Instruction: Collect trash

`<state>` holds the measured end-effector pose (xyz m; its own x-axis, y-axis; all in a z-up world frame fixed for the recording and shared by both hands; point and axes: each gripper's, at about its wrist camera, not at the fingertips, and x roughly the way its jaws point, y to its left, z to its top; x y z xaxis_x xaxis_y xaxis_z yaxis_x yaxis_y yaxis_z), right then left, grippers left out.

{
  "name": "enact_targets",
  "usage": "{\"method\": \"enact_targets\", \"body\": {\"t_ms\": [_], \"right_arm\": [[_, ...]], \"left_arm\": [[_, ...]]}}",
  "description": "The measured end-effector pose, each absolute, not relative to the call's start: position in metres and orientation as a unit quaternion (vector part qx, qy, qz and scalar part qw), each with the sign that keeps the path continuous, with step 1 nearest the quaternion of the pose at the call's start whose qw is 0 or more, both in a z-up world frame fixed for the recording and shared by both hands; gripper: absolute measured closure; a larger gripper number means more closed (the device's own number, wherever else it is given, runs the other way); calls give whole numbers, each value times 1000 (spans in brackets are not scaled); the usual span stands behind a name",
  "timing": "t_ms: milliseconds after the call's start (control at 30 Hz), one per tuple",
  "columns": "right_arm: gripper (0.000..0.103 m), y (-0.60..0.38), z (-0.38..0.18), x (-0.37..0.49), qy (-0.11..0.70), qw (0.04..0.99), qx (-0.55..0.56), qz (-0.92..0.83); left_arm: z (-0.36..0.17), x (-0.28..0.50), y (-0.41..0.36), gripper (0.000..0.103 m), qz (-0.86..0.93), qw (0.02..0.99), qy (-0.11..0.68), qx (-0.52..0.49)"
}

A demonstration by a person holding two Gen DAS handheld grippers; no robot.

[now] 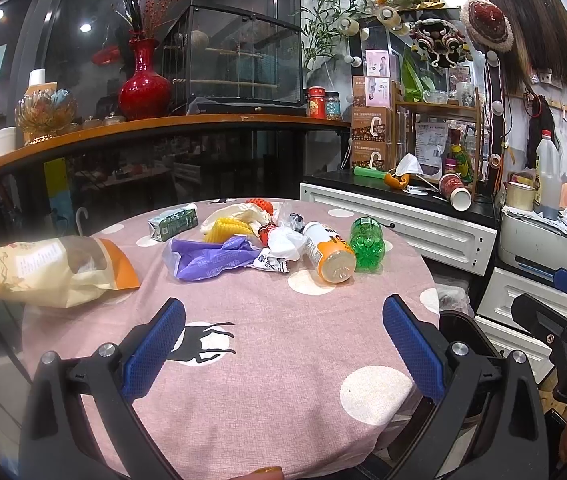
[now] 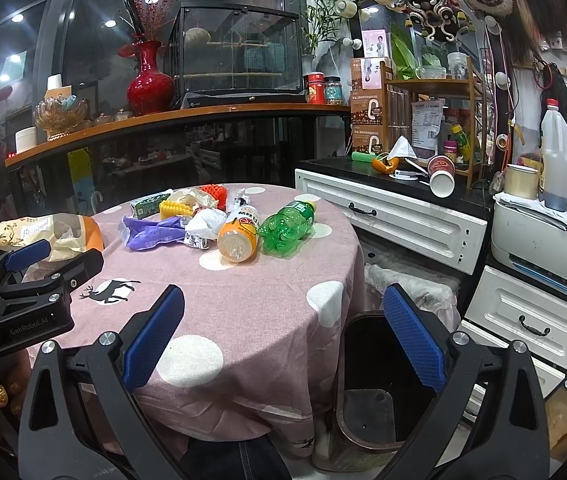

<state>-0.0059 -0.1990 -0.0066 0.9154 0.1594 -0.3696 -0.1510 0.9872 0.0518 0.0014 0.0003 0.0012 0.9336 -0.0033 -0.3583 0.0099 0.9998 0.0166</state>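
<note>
Trash lies in a heap at the far side of the round pink table (image 1: 283,360): a green bottle (image 1: 367,244), an orange-labelled bottle (image 1: 329,250), a purple bag (image 1: 211,256), white wrappers (image 1: 283,242), a green carton (image 1: 173,222) and yellow foam (image 1: 227,230). A beige snack bag (image 1: 51,270) lies at the left edge. My left gripper (image 1: 283,320) is open and empty above the near tabletop. My right gripper (image 2: 283,320) is open and empty over the table's right edge, above a dark bin (image 2: 379,392) on the floor. The same heap shows in the right wrist view (image 2: 239,224).
White drawer cabinets (image 2: 395,216) stand right of the table, with a cluttered black counter (image 2: 423,184) and a printer (image 2: 543,240). A wooden shelf with a red vase (image 1: 143,84) and a glass cage runs behind. The left gripper's body (image 2: 23,292) shows at the right wrist view's left.
</note>
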Motion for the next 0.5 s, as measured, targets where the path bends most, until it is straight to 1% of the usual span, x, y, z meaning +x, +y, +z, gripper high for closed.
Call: {"method": "enact_targets", "body": {"t_ms": [500], "right_arm": [[5, -199, -8, -6, 190, 978, 12, 79]], "left_arm": [[0, 2, 0, 5, -3, 983, 181, 10]]}}
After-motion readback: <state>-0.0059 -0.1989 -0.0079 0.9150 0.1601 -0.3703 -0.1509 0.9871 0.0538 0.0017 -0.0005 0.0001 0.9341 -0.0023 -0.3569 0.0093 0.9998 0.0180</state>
